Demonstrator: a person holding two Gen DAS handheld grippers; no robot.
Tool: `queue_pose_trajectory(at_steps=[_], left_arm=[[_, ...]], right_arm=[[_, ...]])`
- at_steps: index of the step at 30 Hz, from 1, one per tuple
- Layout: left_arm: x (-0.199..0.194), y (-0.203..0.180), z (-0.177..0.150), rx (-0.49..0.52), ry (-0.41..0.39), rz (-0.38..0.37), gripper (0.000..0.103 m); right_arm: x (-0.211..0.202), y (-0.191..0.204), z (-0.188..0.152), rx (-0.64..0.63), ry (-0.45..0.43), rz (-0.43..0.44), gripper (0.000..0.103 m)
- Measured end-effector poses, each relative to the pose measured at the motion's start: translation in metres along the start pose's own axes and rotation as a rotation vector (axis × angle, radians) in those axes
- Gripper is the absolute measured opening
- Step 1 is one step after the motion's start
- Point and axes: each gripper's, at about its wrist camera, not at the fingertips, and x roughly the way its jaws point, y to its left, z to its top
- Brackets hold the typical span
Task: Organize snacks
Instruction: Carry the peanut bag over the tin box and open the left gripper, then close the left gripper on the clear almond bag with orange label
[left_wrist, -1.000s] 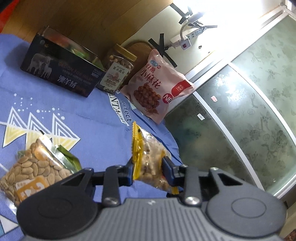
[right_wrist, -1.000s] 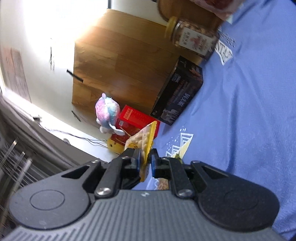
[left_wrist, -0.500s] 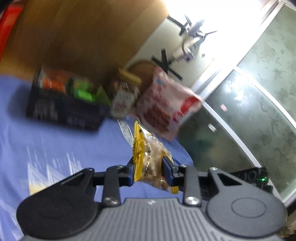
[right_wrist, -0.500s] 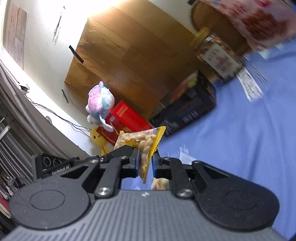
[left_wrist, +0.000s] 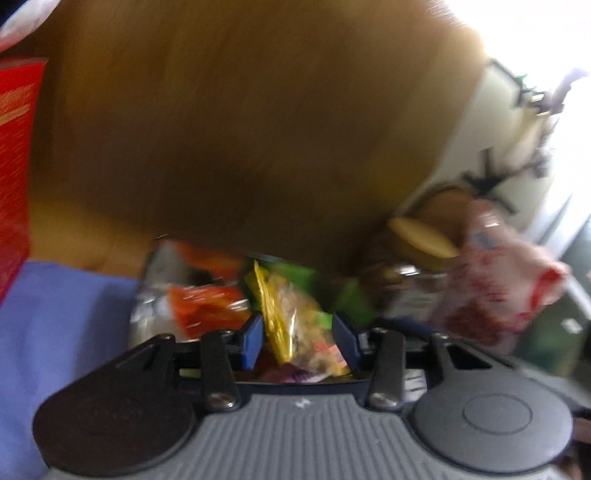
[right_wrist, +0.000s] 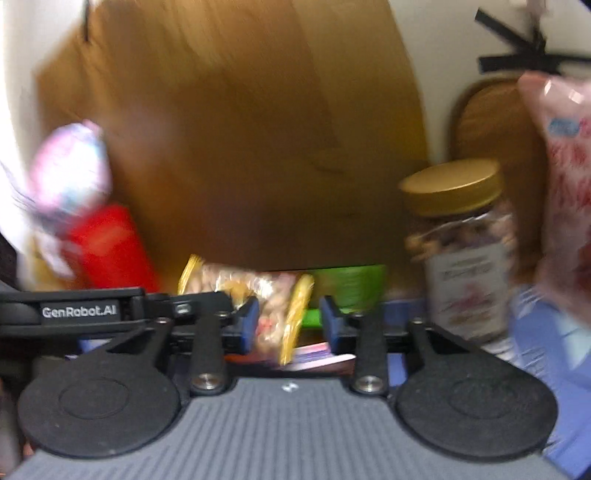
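Over the open snack box (left_wrist: 192, 306) both grippers had arrived within the last second, where a moment earlier they had been held up above the blue cloth (left_wrist: 55, 325) with the box well off ahead of them. The left gripper (left_wrist: 297, 339) had its blue jaws standing apart, and the yellow-edged nut packet (left_wrist: 295, 325) sat loosely between them rather than pinched as it had been half a second before, its lower end pointing down among the orange and green packets already inside the box. The right gripper (right_wrist: 288, 325) showed the same change: jaws spread, with its own yellow-edged packet (right_wrist: 277, 314) standing between them, no longer squeezed flat, and a second clear packet (right_wrist: 218, 280) lay just to the left of it, in front of the green packets (right_wrist: 347, 284). Both views were smeared by motion, so whether either packet already rested on the contents could not be told. To the right of the box stood the gold-lidded jar (right_wrist: 458, 251), with the pink bag (right_wrist: 565, 192) beyond it; to the left of the box were the red carton (right_wrist: 110, 247) and the plush toy (right_wrist: 70, 173). Judging by the opened jaws above the box, both packets were being released into it, so this pair looked nearly stowed.
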Motion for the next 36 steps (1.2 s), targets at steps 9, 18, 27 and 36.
queue_pose_trajectory(at_steps=[9,18,27,36], left_arm=[[-0.07,0.005,-0.037,0.006,-0.071,-0.092,0.044],[-0.137,-0.006,-0.099,0.105,0.018,-0.121,0.053],[-0.169,0.01,-0.151,0.125,0.047,-0.063,0.059],[-0.171,0.033,-0.169,0.034,0.037,-0.024,0.059]], right_arm=[[-0.074,-0.009,-0.063,0.165,0.014,0.053,0.042],[-0.151,0.026,-0.139,0.196,0.089,0.108,0.045],[-0.158,0.09,-0.184,-0.074,0.181,0.097,0.077],[-0.15,0.081,-0.179,-0.075,0.106,-0.06,0.076]])
